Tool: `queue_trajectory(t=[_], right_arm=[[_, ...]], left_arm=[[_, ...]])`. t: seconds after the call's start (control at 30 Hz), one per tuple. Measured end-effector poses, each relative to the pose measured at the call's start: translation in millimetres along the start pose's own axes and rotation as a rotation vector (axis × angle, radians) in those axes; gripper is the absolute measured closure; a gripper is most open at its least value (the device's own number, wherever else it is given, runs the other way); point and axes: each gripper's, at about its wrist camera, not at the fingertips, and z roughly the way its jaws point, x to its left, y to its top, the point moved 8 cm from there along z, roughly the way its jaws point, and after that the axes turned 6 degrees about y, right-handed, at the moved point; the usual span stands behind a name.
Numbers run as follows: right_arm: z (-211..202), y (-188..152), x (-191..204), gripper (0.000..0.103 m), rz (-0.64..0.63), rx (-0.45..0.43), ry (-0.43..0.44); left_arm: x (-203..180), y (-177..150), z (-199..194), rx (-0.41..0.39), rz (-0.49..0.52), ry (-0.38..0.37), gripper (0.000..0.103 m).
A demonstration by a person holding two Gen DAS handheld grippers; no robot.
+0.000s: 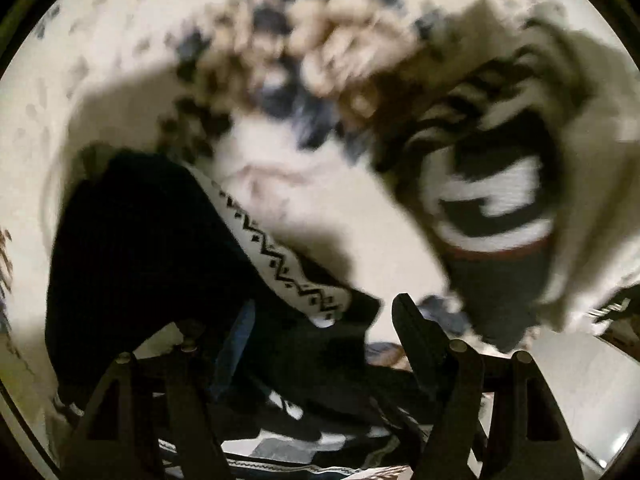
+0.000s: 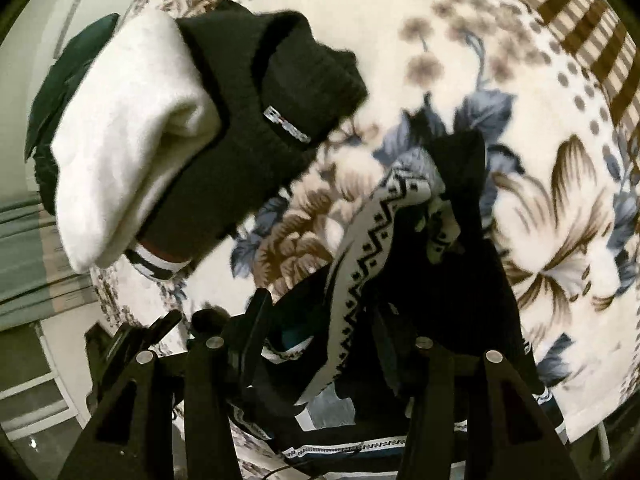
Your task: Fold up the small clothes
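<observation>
Spreading across both wrist views, a floral blanket (image 2: 460,80) is seen under the clothes. A dark garment with a white zigzag band (image 2: 360,264) is draped between the fingers of the right gripper (image 2: 320,320); its jaws are parted about halfway, and whether the pads press on the cloth cannot be told. In the blurred left view the same zigzag garment (image 1: 280,256) is seen lying across the left gripper (image 1: 320,320), whose jaws are held fairly wide with the cloth between them; a firm grip cannot be confirmed. A stack of folded clothes (image 2: 168,140), white and black, is seen resting on the blanket, apart from the garment.
</observation>
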Motion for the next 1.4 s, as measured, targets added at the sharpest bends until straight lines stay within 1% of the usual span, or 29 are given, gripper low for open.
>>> queue_trajectory(t=[0.07,0.1,0.17,0.2,0.23,0.27,0.3,0.33,0.37,0.47,0.53,0.57,0.6,0.63,0.7,0.73,0.77,0.83,0.9,0.97,1.03,1.1,1.13,1.23,1.27,1.3,1.33,1.37,1.4], right_arm=[[1.8,-5.3,-0.5,0.051,0.015,0.008,-0.004],[4.3,-7.8,-2.0,0.051,0.025,0.016,0.003],[13.0,-12.2,-5.8,0.051,0.047,0.031,0.020],[15.5,-14.3,-7.5,0.051,0.059,0.035,0.032],[17.9,-15.7,-10.3,0.051,0.063,0.035,0.039],[19.6,-17.2,-12.3,0.053,0.071,0.031,0.049],[20.9,-18.0,-12.0,0.067,0.070,0.027,0.062],[23.0,-19.4,-11.3,0.088,0.060,0.031,0.065],[25.3,-20.5,-11.1,0.093,0.053,0.027,0.062],[22.4,-22.6,-8.6,0.095,0.030,0.016,0.078],[18.2,-26.5,-5.6,0.096,0.013,0.015,0.092],[17.6,-30.1,-3.1,0.096,0.006,0.016,0.102],[14.5,-33.5,-1.8,0.096,-0.003,0.019,0.108],[10.7,-38.0,0.1,0.096,-0.019,0.021,0.115],[2.9,-48.8,0.3,0.096,-0.055,0.025,0.116],[-1.9,-54.9,-2.4,0.096,-0.070,0.030,0.114],[-6.9,-61.3,-7.7,0.096,-0.079,0.039,0.111],[-12.5,-73.8,-21.1,0.096,-0.086,0.054,0.097],[-16.1,-85.7,-39.9,0.096,-0.095,0.065,0.064],[-12.9,-92.5,-59.4,0.096,-0.095,0.074,0.028],[-3.6,-96.4,-78.8,0.096,-0.078,0.082,-0.003],[6.6,-96.2,-92.2,0.096,-0.098,0.079,-0.038],[12.1,-95.1,-96.2,0.096,-0.117,0.077,-0.056],[27.8,-91.7,-99.5,0.096,-0.176,0.073,-0.089],[29.9,-90.8,-98.5,0.096,-0.193,0.073,-0.096],[29.9,-91.5,-97.2,0.096,-0.212,0.074,-0.100],[30.0,-92.6,-95.5,0.096,-0.226,0.070,-0.100],[29.1,-94.4,-93.1,0.096,-0.246,0.066,-0.096],[27.9,-95.2,-91.8,0.096,-0.259,0.064,-0.098]], left_arm=[[1.3,-0.8,12.2,0.018,-0.016,0.024,0.035],[2.0,0.0,13.7,0.004,-0.025,0.028,0.038],[-1.3,1.5,9.2,-0.048,-0.008,0.006,0.071],[-2.2,0.7,6.9,-0.065,0.008,0.011,0.091],[-1.9,0.2,1.1,-0.098,0.032,0.025,0.091],[-2.6,-0.9,-8.3,-0.148,0.062,0.007,0.092],[-1.2,-2.0,-14.0,-0.175,0.079,0.008,0.095],[1.9,-4.3,-21.0,-0.204,0.095,-0.003,0.096],[7.3,-7.3,-29.6,-0.232,0.100,-0.031,0.096],[31.5,-18.4,-53.7,-0.298,0.085,-0.091,0.097],[44.3,-24.9,-65.5,-0.318,0.070,-0.131,0.097],[56.6,-33.2,-74.9,-0.344,0.063,-0.149,0.097],[59.9,-39.8,-81.4,-0.352,0.053,-0.166,0.097],[75.0,-53.3,-89.5,-0.361,0.038,-0.193,0.097],[90.7,-72.4,-92.9,-0.373,0.023,-0.207,0.097],[97.0,-84.6,-90.3,-0.371,0.016,-0.219,0.097],[111.8,-104.4,-84.3,-0.363,0.009,-0.213,0.097],[123.5,-131.1,-66.4,-0.337,-0.005,-0.216,0.097],[137.3,-145.6,-47.7,-0.318,-0.017,-0.190,0.097],[148.8,-158.9,-22.6,-0.274,-0.051,-0.189,0.097],[154.3,-163.3,-5.0,-0.271,-0.045,-0.174,0.097],[156.1,-160.2,11.4,-0.266,-0.027,-0.145,0.097],[158.8,-156.3,15.7,-0.278,-0.033,-0.147,0.097],[163.0,-156.2,8.5,-0.269,-0.063,-0.203,0.095],[163.6,-160.2,-2.2,-0.274,-0.074,-0.255,0.095],[165.5,-164.2,-12.0,-0.282,-0.083,-0.267,0.094],[167.2,-168.6,-24.4,-0.297,-0.089,-0.266,0.088],[165.6,-172.5,-43.7,-0.324,-0.091,-0.294,0.081],[163.9,-173.1,-53.4,-0.341,-0.093,-0.307,0.059]])
